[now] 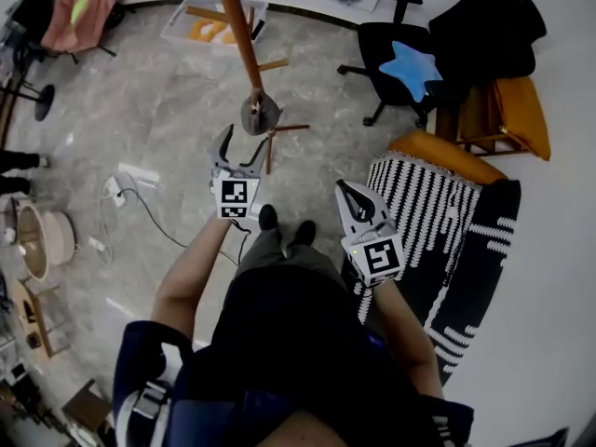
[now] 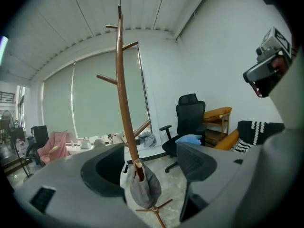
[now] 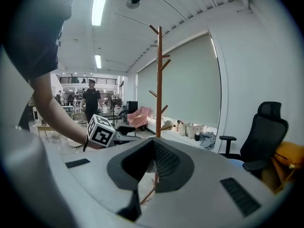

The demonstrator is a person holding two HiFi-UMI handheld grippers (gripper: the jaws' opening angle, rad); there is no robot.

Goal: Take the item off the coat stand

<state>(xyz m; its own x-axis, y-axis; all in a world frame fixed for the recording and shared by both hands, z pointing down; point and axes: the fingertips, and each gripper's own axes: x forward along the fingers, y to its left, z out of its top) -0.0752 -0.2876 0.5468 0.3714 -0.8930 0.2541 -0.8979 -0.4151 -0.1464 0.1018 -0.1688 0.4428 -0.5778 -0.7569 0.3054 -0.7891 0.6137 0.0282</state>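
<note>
The wooden coat stand point(image 1: 237, 26) rises from the marble floor ahead of me. A grey cloth item point(image 1: 261, 115) hangs from one of its low pegs, near the base. My left gripper point(image 1: 244, 140) is open and points at the item from just short of it. In the left gripper view the grey item point(image 2: 145, 189) hangs on its peg between and beyond the open jaws of the left gripper point(image 2: 152, 148), not touching them, with the coat stand point(image 2: 121, 89) behind. My right gripper point(image 1: 346, 191) is held back to the right, shut and empty. The right gripper point(image 3: 151, 144) faces the coat stand point(image 3: 159, 80).
A black office chair point(image 1: 400, 59) with a blue cushion stands to the right of the stand. A black-and-white striped fabric point(image 1: 438, 212) lies right of my feet, and orange furniture point(image 1: 507, 110) behind it. A power strip with cable point(image 1: 116, 189) lies on the floor to the left. A person point(image 3: 90, 99) stands far off.
</note>
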